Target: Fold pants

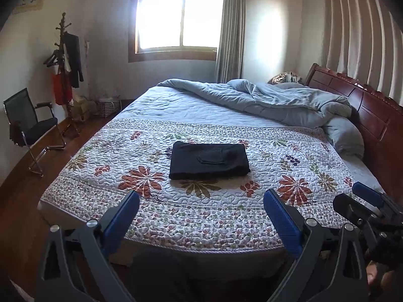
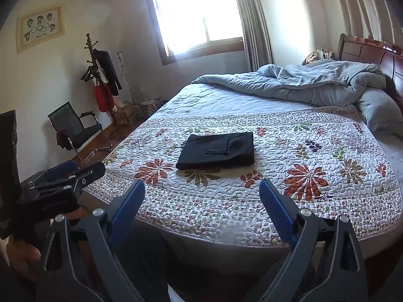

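Black pants [image 1: 209, 160] lie folded into a neat rectangle on the floral quilt [image 1: 289, 176] in the middle of the bed; they also show in the right wrist view [image 2: 217, 150]. My left gripper [image 1: 201, 202] is open and empty, held back above the bed's near edge, well short of the pants. My right gripper [image 2: 201, 193] is open and empty too, also near the bed's front edge. The right gripper shows at the right edge of the left wrist view [image 1: 362, 201]. The left gripper shows at the left edge of the right wrist view [image 2: 68, 173].
A rumpled grey-blue duvet [image 1: 277, 100] lies at the far side by the wooden headboard [image 1: 365, 100]. A black chair [image 1: 30, 125] and a coat stand [image 1: 65, 70] stand on the wooden floor at the left. A window [image 1: 178, 17] is behind.
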